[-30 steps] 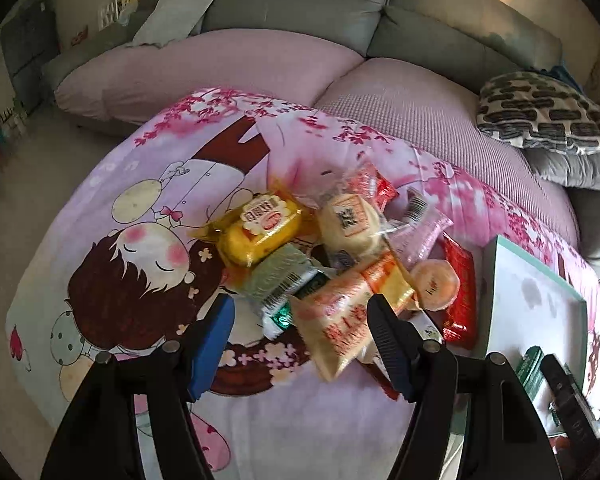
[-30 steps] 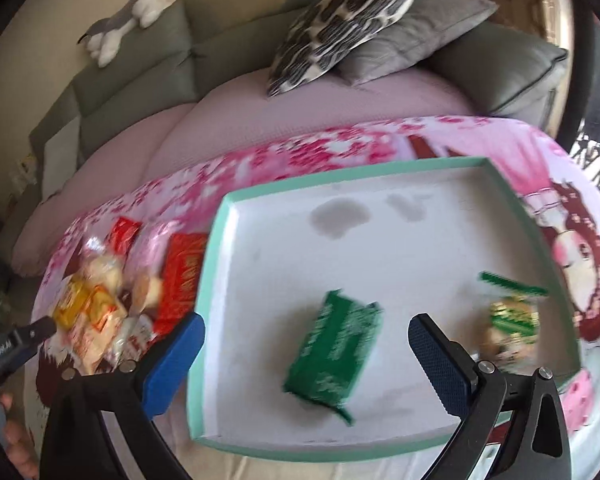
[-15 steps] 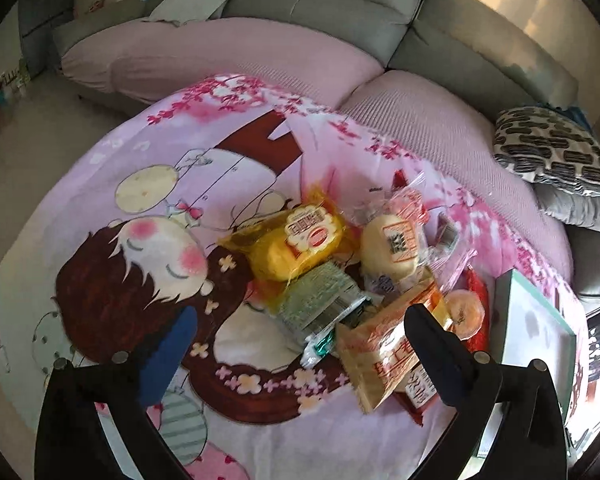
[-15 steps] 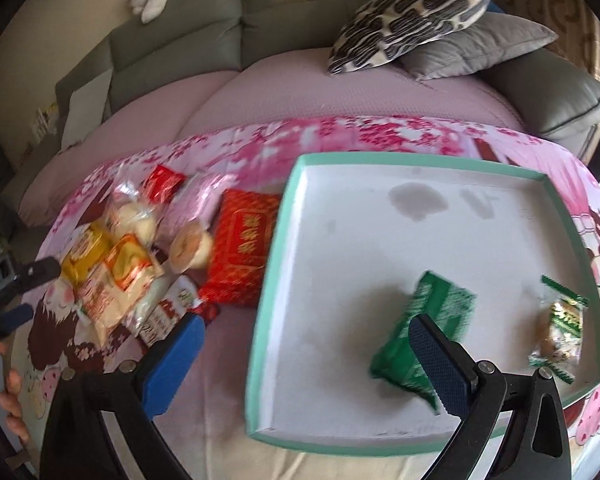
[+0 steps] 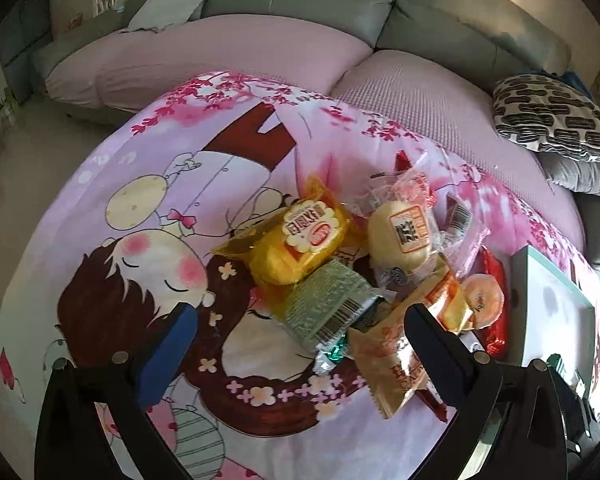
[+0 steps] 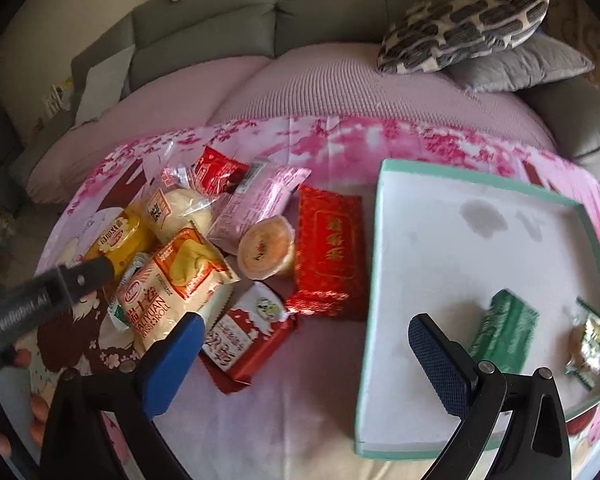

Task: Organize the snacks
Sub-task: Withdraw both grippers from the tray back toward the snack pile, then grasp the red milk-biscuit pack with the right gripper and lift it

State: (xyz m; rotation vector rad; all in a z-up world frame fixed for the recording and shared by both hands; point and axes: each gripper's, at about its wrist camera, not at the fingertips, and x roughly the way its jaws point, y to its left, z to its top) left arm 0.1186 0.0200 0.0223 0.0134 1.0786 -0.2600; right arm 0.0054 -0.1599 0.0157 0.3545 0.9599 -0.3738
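A pile of snack packets lies on a pink cartoon cloth. In the left wrist view my left gripper [image 5: 300,340] hangs wide open over the pile, its jaws either side of a pale green packet [image 5: 326,306]; beside it lie a yellow cake pack [image 5: 300,242], a bun [image 5: 400,232] and an orange roll pack [image 5: 396,356]. My right gripper [image 6: 304,344] is open and empty, hovering between the pile and a white tray with a teal rim [image 6: 374,264]. In front of it lies a red-and-white packet [image 6: 246,334]. A green packet [image 6: 506,330] and a small wrapped sweet [image 6: 586,340] lie in the tray.
A red foil pack [image 6: 328,248], a round cake [image 6: 266,248] and a pink packet [image 6: 260,200] lie between pile and tray. A grey sofa with pink seat covers [image 5: 228,52] and patterned cushions [image 6: 464,28] curves behind. A person's fingers [image 6: 36,408] show at lower left.
My left gripper's jaws have spread much wider and it has shifted left and closer over the pile. The right gripper has swung left from above the tray toward the pile.
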